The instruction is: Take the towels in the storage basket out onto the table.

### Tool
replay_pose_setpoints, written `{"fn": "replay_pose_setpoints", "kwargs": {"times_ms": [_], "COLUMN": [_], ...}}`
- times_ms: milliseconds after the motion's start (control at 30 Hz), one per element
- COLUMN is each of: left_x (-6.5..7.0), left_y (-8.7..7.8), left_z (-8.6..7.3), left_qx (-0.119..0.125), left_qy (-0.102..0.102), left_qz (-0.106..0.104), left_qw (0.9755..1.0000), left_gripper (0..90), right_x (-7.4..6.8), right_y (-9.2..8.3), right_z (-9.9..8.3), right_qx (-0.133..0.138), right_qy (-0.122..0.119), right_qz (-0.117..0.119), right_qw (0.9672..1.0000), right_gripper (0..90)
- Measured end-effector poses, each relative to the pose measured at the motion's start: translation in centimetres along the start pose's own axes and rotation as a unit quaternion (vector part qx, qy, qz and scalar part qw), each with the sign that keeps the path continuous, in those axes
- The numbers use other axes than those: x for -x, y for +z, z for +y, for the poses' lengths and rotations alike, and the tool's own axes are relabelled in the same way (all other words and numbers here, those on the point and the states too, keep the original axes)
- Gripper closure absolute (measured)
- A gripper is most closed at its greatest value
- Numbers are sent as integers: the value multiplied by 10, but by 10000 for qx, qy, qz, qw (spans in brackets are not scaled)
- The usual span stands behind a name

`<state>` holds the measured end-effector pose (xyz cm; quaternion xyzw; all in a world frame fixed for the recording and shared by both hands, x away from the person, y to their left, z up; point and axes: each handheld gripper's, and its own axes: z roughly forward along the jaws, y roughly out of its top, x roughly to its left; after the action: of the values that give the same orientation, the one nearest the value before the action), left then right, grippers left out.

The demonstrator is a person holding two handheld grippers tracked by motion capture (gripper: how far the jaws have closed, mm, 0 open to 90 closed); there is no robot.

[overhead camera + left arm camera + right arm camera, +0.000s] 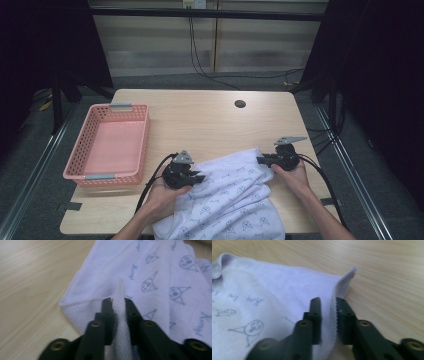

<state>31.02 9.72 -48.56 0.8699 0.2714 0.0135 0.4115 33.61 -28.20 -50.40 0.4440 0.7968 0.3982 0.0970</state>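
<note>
Near edge, high view: the cloth (227,200) is cut off by the bottom of the frame, so its full extent cannot be made out; the forearms are likewise cut off there. The cloth is seen as white, printed with small blue cartoon faces and script, stitched along its hem, lying rumpled on the near middle of the bench (200,120) and hanging over the near edge.

The left gripper (196,178) is set at the cloth's left edge. In the left gripper view a raised fold of cloth (120,315) is pinched upright between the jaws, so it is clamped on the cloth. The right gripper (261,161) is set at the cloth's far right corner. In the right gripper view the hem (334,312) runs between the jaws, with a gap seen on the left side; whether the pads press on it cannot be told.

Farther left, a pink basket (142,137) is stood on the bench, well apart from the cloth. A dark round hole (240,104) is seen near the far edge. Nothing is found between grippers and cloth.
</note>
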Motion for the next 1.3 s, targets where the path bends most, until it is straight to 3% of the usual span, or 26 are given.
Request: {"fn": "replay_pose_setpoints", "kwargs": {"times_ms": [33, 200, 267, 333, 400, 467, 533, 633, 767, 800, 833, 867, 1000, 1033, 1167, 1200, 1233, 1267, 1300], "left_x": [-1, -3, -3, -1, 1, 1, -1, -7, -12, -15, -17, -18, -25, -30, -55, -55, -69, -77, -83], "left_y": [-3, -32, -37, -52, -64, -76, -86, -99, -116, -120, -122, -123, -122, -120, -116, -116, -114, -111, -109], "left_z": [0, 2, 3, 7, 13, 20, 27, 38, 58, 63, 68, 71, 89, 94, 112, 112, 122, 127, 131], "left_qx": [81, 691, 767, 1119, 1380, 1698, 1865, 2194, 2530, 2653, 2694, 2726, 2600, 2649, 2633, 2633, 2612, 2589, 2567], "left_qy": [-28, -162, -164, -304, -249, -310, -288, -376, -380, -444, -444, -434, -276, -284, -406, -406, -528, -565, -667], "left_qz": [-32, 17, 48, 16, 122, 171, 340, 368, 560, 488, 501, 540, 800, 831, 972, 972, 1033, 1039, 1164], "left_qw": [10000, 9975, 9969, 9932, 9900, 9848, 9814, 9742, 9651, 9619, 9607, 9596, 9619, 9603, 9589, 9589, 9583, 9586, 9571], "left_gripper": [854, 863, 863, 863, 863, 863, 865, 865, 865, 865, 865, 865, 864, 864, 861, 861, 859, 854, 826], "right_x": [-1, -4, -4, -4, -4, -4, -3, -3, -6, -6, -7, -8, -5, -3, 7, 10, 14, 20, 24], "right_y": [-3, -31, -38, -55, -74, -86, -97, -112, -129, -132, -136, -140, -149, -151, -150, -147, -144, -138, -132], "right_z": [1, 5, 5, 7, 10, 13, 16, 24, 40, 44, 49, 53, 69, 75, 106, 115, 123, 132, 140], "right_qx": [79, 574, 677, 920, 1196, 1396, 1552, 1830, 2128, 2205, 2286, 2341, 2542, 2577, 2691, 2710, 2713, 2691, 2656], "right_qy": [51, 93, 110, 112, 124, 135, 119, 92, -65, -74, -113, -158, -178, -175, -227, -209, -172, -150, -107], "right_qz": [72, 147, 168, 150, 141, 143, 155, 92, 43, 53, 26, -3, -70, -104, -177, -200, -231, -247, -335], "right_qw": [9999, 9982, 9975, 9956, 9926, 9900, 9877, 9830, 9771, 9753, 9735, 9721, 9670, 9660, 9627, 9621, 9621, 9627, 9634], "right_gripper": [878, 885, 886, 886, 886, 886, 886, 887, 888, 887, 888, 888, 888, 888, 888, 888, 888, 888, 888]}}
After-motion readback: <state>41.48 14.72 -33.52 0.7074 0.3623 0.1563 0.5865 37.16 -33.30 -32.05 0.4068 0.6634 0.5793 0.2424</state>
